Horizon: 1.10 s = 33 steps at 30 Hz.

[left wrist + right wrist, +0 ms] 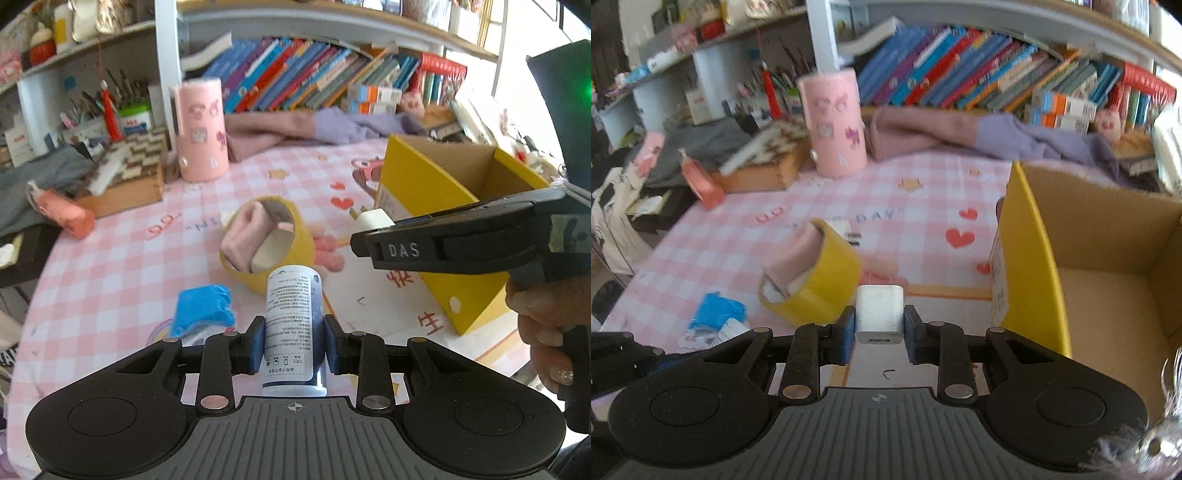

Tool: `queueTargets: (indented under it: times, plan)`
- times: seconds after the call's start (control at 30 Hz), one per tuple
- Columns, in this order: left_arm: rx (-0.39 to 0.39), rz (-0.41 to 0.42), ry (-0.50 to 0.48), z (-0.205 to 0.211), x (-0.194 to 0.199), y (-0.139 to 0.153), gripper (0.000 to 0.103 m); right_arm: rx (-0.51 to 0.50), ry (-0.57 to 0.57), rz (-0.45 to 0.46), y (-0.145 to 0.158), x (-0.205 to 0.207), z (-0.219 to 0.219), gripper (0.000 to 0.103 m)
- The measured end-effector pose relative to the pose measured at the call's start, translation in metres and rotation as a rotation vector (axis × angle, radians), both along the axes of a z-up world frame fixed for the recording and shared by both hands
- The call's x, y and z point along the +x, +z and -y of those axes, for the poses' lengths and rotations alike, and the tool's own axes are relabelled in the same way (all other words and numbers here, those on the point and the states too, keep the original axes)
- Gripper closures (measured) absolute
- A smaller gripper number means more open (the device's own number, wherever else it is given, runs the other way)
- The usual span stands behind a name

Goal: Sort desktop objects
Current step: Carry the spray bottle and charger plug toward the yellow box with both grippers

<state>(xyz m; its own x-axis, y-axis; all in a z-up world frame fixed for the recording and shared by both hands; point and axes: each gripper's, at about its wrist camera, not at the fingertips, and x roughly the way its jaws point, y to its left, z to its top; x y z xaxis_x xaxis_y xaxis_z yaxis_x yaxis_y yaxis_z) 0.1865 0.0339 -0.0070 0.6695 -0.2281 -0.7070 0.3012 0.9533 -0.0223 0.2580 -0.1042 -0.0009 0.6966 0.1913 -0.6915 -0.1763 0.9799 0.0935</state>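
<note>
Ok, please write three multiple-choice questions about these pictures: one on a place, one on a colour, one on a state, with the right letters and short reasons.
1. Where is the yellow box relative to the white charger?
A. right
B. left
C. underneath

2. What colour is the tall cup near the books?
A. green
B. pink
C. black

3. What is the left gripper doing?
A. open, empty
B. resting on the table
C. shut on the labelled bottle

Answers: 1 A, the right wrist view shows the box right of the charger. 2 B, its wall is pink. 3 C, both pads press the bottle.
</note>
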Motion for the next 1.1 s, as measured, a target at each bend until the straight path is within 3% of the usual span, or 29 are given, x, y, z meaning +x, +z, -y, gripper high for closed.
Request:
queueTargets:
  times: [0.37,0.53,1.1]
  plan:
    - [-0.047,0.053,0.045,-0.009,-0.054,0.020,0.072,-0.030,0.067,0.119,0.026,-0.067,-0.003,0.078]
    - [-0.077,0.068,0.055,-0.013,-0.086,0.026,0.072,-0.032,0.071,0.119,0.029,-0.104,-0.001,0.078]
    - [-0.071,0.094,-0.008,-0.006,-0.167,0.026,0.072,-0.015,-0.009,0.100,0.026,-0.210,0.013,0.078]
